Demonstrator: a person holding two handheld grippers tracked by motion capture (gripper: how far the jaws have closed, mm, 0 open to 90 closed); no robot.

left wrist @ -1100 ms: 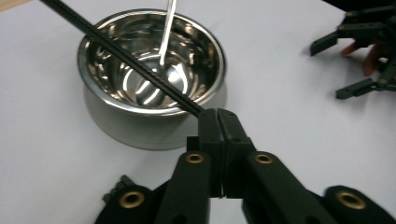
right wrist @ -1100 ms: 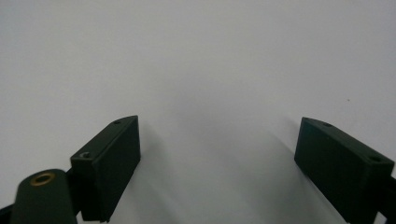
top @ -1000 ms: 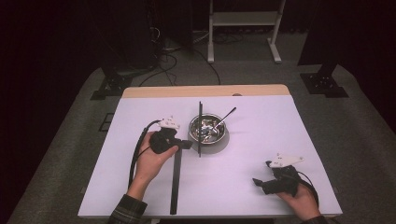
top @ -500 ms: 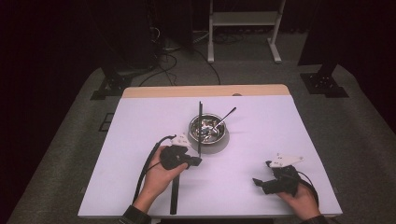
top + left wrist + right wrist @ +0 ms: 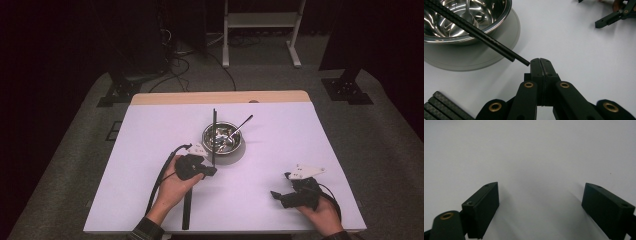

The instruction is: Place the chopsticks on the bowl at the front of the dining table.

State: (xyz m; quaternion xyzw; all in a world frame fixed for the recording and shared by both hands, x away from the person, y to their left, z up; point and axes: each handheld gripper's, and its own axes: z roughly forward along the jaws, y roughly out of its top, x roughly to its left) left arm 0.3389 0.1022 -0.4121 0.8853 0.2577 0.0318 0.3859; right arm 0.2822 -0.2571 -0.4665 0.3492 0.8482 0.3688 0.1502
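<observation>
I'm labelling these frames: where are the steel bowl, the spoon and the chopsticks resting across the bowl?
steel bowl (image 5: 235,148): high view, near rim.
spoon (image 5: 244,122): high view, handle.
chopsticks (image 5: 496,47): left gripper view, shaft past the rim.

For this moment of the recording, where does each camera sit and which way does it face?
High view: above the person's side, looking forward and down at the table; both forearms and grippers show.
Left gripper view: rides the left gripper, jaws shut, facing the bowl and chopsticks.
Right gripper view: rides the right gripper, jaws open, facing bare table.
High and left gripper views share the bowl.
</observation>
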